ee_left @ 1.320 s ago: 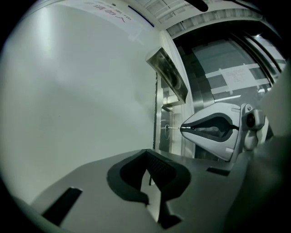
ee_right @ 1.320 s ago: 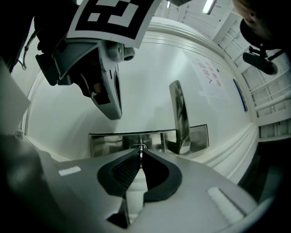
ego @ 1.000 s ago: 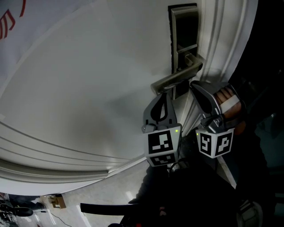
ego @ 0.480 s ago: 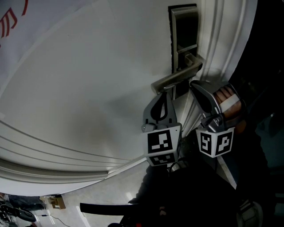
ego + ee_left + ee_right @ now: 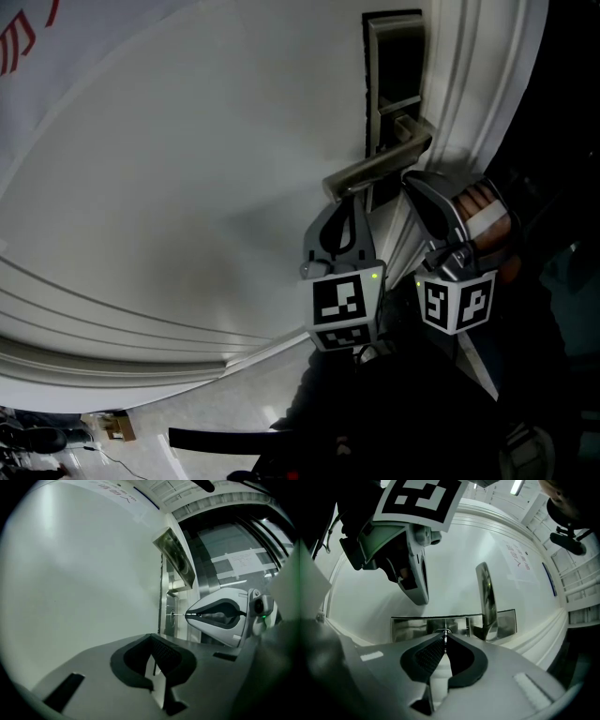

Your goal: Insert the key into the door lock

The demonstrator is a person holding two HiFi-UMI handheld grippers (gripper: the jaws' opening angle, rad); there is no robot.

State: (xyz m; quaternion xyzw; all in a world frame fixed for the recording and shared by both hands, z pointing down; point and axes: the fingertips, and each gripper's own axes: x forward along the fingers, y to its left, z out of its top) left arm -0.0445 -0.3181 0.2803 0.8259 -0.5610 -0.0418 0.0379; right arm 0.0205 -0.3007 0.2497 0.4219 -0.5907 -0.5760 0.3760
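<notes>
The silver lock plate (image 5: 394,56) with its lever handle (image 5: 375,169) sits on the white door (image 5: 187,187). My right gripper (image 5: 410,180) is below the handle, close to the plate. In the left gripper view the right gripper (image 5: 187,615) is shut on a thin key (image 5: 180,614), whose tip meets the keyhole (image 5: 172,615). In the right gripper view the key blade (image 5: 445,636) runs from the closed jaws straight to the lock plate (image 5: 412,626), beside the handle (image 5: 486,597). My left gripper (image 5: 345,197) hangs just left of it, jaws together and holding nothing.
The moulded door frame (image 5: 469,94) runs down the right of the lock plate. Raised panel moulding (image 5: 112,319) curves along the lower door. A hand (image 5: 478,211) holds the right gripper. The floor (image 5: 234,412) shows below.
Nothing has visibly changed apart from a slight shift of the head view; both grippers hold the same places by the lock.
</notes>
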